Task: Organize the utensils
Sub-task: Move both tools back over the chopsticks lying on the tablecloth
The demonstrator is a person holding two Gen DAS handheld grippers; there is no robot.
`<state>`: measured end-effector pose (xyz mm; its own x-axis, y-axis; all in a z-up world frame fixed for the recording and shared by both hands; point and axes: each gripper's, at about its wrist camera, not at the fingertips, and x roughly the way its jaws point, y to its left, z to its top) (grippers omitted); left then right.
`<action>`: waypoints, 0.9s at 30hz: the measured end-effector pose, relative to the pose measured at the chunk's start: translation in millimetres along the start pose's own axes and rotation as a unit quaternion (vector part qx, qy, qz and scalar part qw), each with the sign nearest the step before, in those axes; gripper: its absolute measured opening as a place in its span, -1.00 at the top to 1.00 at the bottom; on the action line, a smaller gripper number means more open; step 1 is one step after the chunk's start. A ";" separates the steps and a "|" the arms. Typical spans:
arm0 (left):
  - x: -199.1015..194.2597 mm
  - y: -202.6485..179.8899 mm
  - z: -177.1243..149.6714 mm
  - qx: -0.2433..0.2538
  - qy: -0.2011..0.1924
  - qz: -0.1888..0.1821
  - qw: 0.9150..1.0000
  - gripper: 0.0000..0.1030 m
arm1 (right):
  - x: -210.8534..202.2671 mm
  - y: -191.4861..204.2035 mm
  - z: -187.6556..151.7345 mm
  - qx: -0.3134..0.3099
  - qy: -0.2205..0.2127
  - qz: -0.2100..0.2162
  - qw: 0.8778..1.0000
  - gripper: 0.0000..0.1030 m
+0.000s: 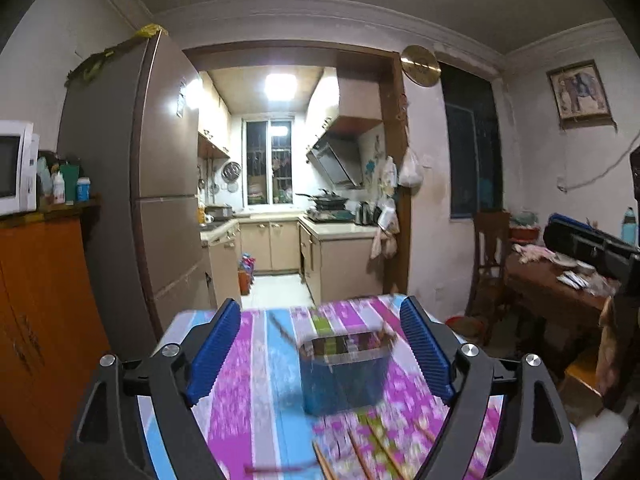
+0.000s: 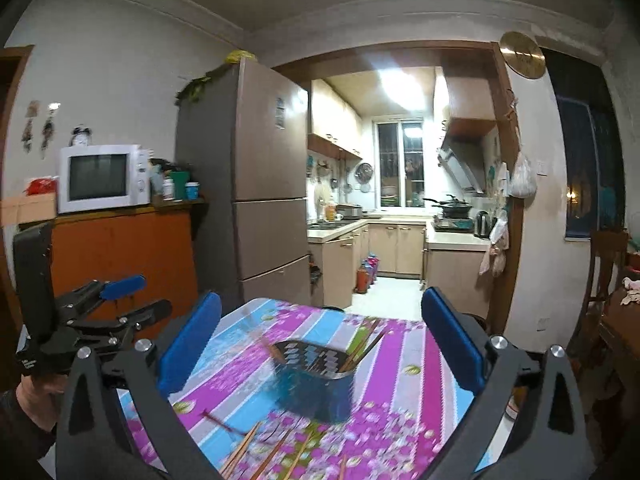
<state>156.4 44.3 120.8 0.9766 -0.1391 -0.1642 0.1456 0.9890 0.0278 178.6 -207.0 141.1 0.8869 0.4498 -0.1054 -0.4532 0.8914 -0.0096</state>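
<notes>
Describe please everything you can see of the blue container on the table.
The blue container stands upright on the striped floral tablecloth, near its middle. It looks like translucent blue plastic, with a perforated dark insert at its open top. A few chopsticks lean out at its right rim. More chopsticks lie loose on the cloth nearby. No gripper touches it; motion blur hides finer detail.

A lived-in home: dining room opening onto a small kitchen.

At centre frame a doorway shows cabinets, a range hood [image 1: 336, 160] and a wok [image 1: 326, 200]; a refrigerator [image 2: 256, 184] and microwave [image 2: 104, 178] stand left, a floral tablecloth [image 2: 248, 364] below.
</notes>
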 end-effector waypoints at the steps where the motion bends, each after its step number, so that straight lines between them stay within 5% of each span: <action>1: -8.6 0.9 -13.6 -0.002 0.005 -0.003 1.000 -0.60 | -11.8 5.8 -12.3 -0.002 -0.001 0.005 1.000 -0.88; 11: -37.9 2.3 -201.7 -0.008 0.165 -0.028 0.986 -0.52 | -63.8 31.3 -130.4 0.021 0.039 0.017 0.999 -0.78; 15: -45.4 -9.1 -229.2 -0.010 0.177 -0.035 0.984 -0.31 | -66.8 31.3 -171.9 0.044 0.073 0.016 0.996 -0.33; 18: -57.6 -24.4 -239.5 -0.013 0.175 -0.051 0.983 0.08 | -64.7 29.1 -197.2 0.066 0.103 0.016 0.992 -0.08; 22: -56.5 -53.4 -246.7 0.017 0.177 -0.061 0.982 0.33 | -63.4 25.5 -214.5 0.082 0.120 0.009 0.989 -0.08; 27: -45.4 -61.1 -253.8 0.016 0.180 -0.044 0.983 0.34 | -67.2 17.0 -223.4 0.092 0.126 0.001 0.988 -0.08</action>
<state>62.9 3.2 -123.7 0.8417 -0.1908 -0.5051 0.2367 0.9712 0.0277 91.3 -234.7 -74.2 0.8250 0.4437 -0.3501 -0.4103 0.8962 0.1688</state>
